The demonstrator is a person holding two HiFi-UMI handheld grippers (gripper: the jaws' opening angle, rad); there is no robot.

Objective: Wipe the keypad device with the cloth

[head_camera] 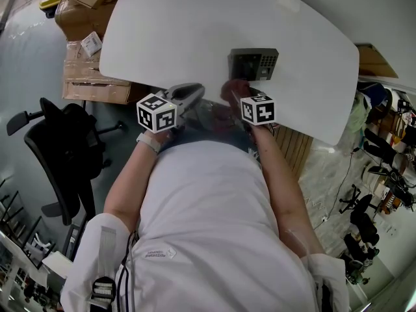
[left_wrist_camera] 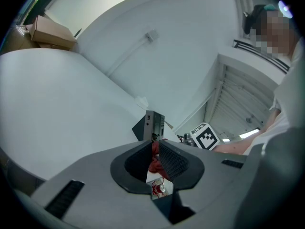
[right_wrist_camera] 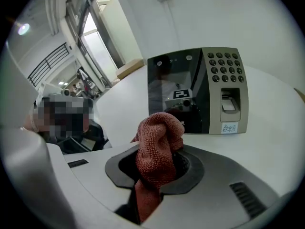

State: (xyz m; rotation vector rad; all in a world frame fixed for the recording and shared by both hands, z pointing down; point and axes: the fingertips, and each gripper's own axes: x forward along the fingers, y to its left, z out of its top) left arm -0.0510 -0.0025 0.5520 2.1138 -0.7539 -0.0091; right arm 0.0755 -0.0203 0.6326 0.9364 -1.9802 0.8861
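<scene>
Keypad device (right_wrist_camera: 198, 89) stands upright near the far edge of the white bench (head_camera: 182, 38), its glossy dark panel on one side and a beige block of buttons with a fingerprint reader and a small sticker on the other. Just in front of it, the right hand-held gripper (right_wrist_camera: 158, 168) is clenched on the cloth (right_wrist_camera: 157, 147), a reddish-brown terry rag bunched into a rounded wad that sticks up above the jaws, with a tail hanging below them. From the right gripper view the wad overlaps the lower corner of the dark panel; whether it touches the panel cannot be told. In the head view the cloth sits between the device and this gripper's marker cube (head_camera: 258, 109). The left hand-held gripper (left_wrist_camera: 155, 159) is level beside it, near the bench's front edge, its jaws a narrow slit apart and grasping nothing; through the slit show a bit of the red cloth and the side of the device beyond. Cardboard boxes (head_camera: 91, 5) are stacked on the floor left of the bench, and a black office chair (head_camera: 58, 148) stands near them.
</scene>
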